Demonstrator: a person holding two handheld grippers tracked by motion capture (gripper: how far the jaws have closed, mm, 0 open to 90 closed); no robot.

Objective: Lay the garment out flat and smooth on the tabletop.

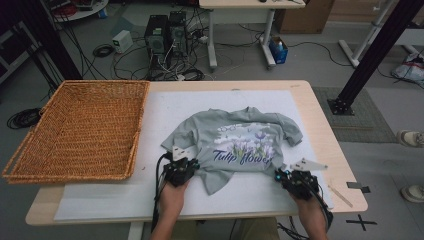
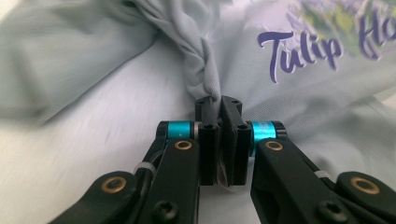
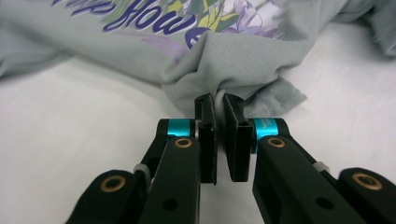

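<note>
One grey T-shirt (image 1: 235, 145) lies mid-frame on the table (image 1: 310, 107), right of one basket (image 1: 80, 130). The left gripper (image 2: 218, 105) and right gripper (image 3: 218, 103) each pinch its hem; I'd lift both corners together, keeping the cloth taut and even

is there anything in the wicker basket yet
No, in the high view the wicker basket holds nothing, and the t-shirt lies beside it on the table.
</note>
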